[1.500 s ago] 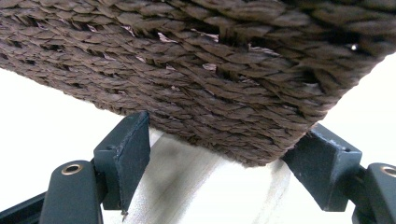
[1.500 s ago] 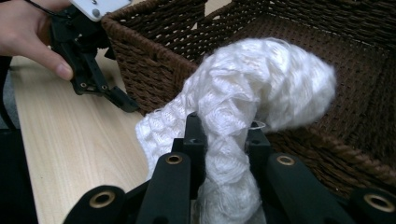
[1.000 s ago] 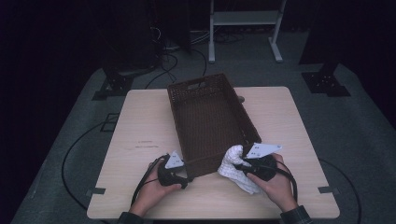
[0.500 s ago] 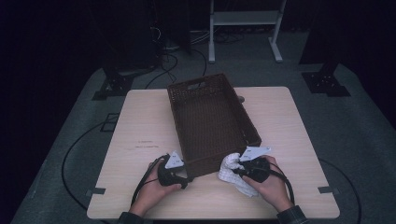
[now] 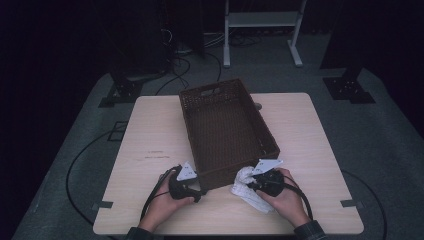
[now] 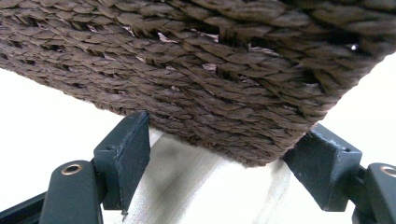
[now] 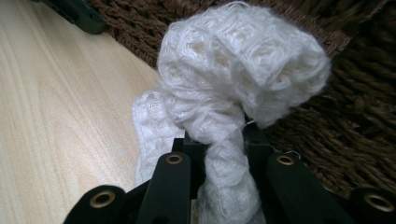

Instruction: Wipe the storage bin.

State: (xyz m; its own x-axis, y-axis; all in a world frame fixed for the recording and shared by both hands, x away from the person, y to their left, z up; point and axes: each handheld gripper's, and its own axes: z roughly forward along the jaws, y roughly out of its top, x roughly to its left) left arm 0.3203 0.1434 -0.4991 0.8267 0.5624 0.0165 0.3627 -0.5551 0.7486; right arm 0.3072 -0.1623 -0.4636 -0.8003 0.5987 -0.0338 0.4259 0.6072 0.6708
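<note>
A brown woven basket (image 5: 215,89) stands lengthwise in the middle of the wooden table (image 5: 150,130). My left gripper (image 5: 202,192) is at the basket's near left corner. In the left gripper view it (image 6: 223,163) is open, its jaws either side of the basket's lower corner (image 6: 210,84). My right gripper (image 5: 250,185) is at the basket's near right side, shut on a white knitted cloth (image 5: 255,200). In the right gripper view the cloth (image 7: 243,70) bunches up above the shut jaws (image 7: 224,140), against the basket wall (image 7: 355,116).
A small grey object (image 5: 256,106) lies on the table behind the basket's right side. Beyond the table stand a white metal frame (image 5: 260,20) and two black stand bases (image 5: 120,92) (image 5: 347,85), with cables on the floor. Bare tabletop lies to the left and right of the basket.
My right gripper has shifted a little left and toward the table's near edge with the cloth in it. The left gripper has stayed at the basket's corner.
</note>
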